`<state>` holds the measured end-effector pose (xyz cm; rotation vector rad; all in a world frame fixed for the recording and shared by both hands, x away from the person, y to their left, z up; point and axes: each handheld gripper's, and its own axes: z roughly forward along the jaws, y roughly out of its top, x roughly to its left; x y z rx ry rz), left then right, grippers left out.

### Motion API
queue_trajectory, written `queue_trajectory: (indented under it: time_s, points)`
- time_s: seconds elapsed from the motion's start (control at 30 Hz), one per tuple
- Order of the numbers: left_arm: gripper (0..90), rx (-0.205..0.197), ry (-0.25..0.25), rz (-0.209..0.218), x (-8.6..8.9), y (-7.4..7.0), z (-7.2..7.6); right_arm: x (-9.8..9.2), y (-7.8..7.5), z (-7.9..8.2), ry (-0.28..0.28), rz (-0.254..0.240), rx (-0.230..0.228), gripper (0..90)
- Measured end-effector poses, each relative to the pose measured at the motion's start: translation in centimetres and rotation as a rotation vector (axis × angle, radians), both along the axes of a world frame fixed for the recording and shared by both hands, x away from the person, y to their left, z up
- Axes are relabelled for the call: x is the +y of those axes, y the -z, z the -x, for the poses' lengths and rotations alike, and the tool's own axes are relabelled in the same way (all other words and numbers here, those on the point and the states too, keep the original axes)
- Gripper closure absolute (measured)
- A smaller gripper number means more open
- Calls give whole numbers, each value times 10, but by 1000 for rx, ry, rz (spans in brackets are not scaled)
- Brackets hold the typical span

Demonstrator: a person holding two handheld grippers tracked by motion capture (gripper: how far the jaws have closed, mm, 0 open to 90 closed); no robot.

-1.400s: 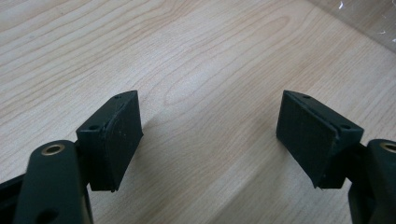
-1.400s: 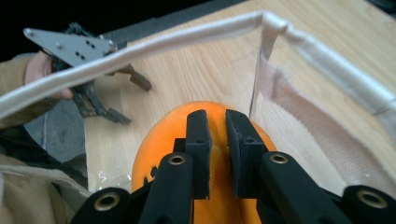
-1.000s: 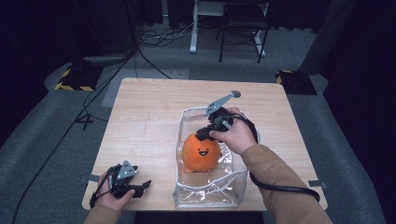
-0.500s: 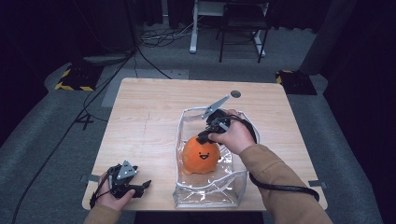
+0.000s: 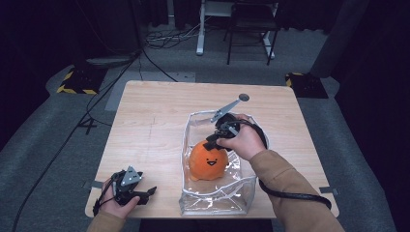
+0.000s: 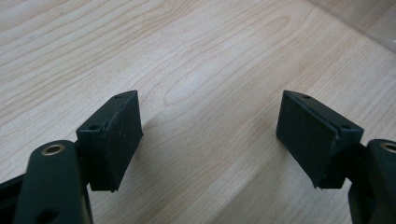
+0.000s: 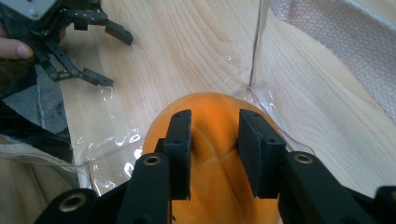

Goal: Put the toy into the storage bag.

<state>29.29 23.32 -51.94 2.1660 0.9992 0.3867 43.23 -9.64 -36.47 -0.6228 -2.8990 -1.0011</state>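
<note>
From the high view, a pale wooden table (image 5: 159,125) stands on grey carpet in a dark room, with cables trailing over the floor, yellow-and-black striped blocks (image 5: 76,82) beyond the table's far corners, and a chair and white desk legs farther back. A clear plastic bag (image 5: 217,193) with a zip edge sits open on the table's right half. Inside the bag sits an orange plush toy (image 5: 208,162) with a small smiling face. The right gripper (image 5: 212,143) points down into the bag, touching the top of the plush toy at its far side. The left gripper (image 5: 145,192) rests at the table's near left corner, well apart from the bag, its jaws spread.

In the left gripper view, the two black fingers (image 6: 116,135) stand wide apart over bare wood grain, with nothing between them.

In the right gripper view, the fingers (image 7: 180,144) stand a little apart, having just been opening. The plush toy (image 7: 210,186) lies directly below and between them, a fold of orange fabric in the gap; the pads sit at its surface without squeezing it. The bag's clear wall (image 7: 261,56) rises around the plush toy. Beyond the bag, the left gripper (image 7: 88,51) lies on the table.
</note>
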Motion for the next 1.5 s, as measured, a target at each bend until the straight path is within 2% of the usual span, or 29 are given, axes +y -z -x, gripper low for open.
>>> queue_trajectory:
  time_s: [0.3,0.47,0.67,0.9,0.97,1.03,1.07,1.17,1.2,1.3,1.33,1.5]
  points:
    - [228,-1,-1,0,0,0,0,-3,0,1,12,3,-7,583]
    - [228,0,0,-1,0,0,0,-5,-3,2,23,-14,-20,524]
    - [228,0,0,-1,0,0,0,-10,-11,2,34,-46,-41,507]
    - [228,0,0,0,0,0,0,-18,-31,7,45,-100,-80,478]
    - [228,0,-2,1,0,0,0,-24,-44,10,57,-128,-102,475]
    - [228,0,-1,1,0,0,0,-25,-47,11,57,-132,-109,475]
    - [228,0,-1,2,0,0,0,-29,-55,13,65,-143,-121,472]
    - [228,0,-2,2,0,0,0,-34,-63,15,71,-150,-133,470]
    - [228,0,-2,2,0,0,0,-40,-70,18,78,-158,-147,468]
    - [228,1,0,1,0,0,0,-46,-76,20,84,-166,-156,465]
    - [228,0,0,0,0,0,0,-53,-82,23,96,-173,-169,461]
    - [227,0,-1,2,0,0,-1,-68,-89,27,125,-185,-188,445]
